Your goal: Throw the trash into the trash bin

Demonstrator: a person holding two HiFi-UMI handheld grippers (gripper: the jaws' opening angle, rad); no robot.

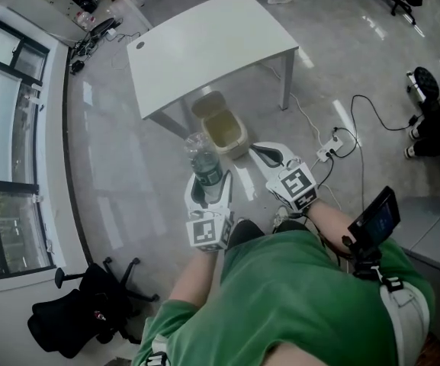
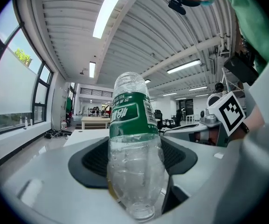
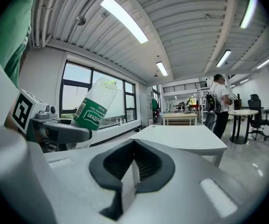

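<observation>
Holds clear, green-labelled plastic bottle (image 2: 133,120) clamped between dark-padded jaws of left gripper (image 2: 136,171), neck toward camera; white table (image 2: 80,138) behind.

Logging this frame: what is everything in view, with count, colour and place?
clear plastic bottle with green label: one, clear and green, clamped between the left gripper's jaws
beige open trash bin: one, beige, on the floor at the table's near edge
white rectangular table: one, white, beyond the bin
black office chair: one, black, on the floor at lower left, near the windows
white power strip: one, white, on the floor right of the bin, cables attached
standing person: one, light top, dark trousers, far across the room
left gripper: white, shut on the bottle
right gripper: white, jaws together, empty, right of the bottle
</observation>
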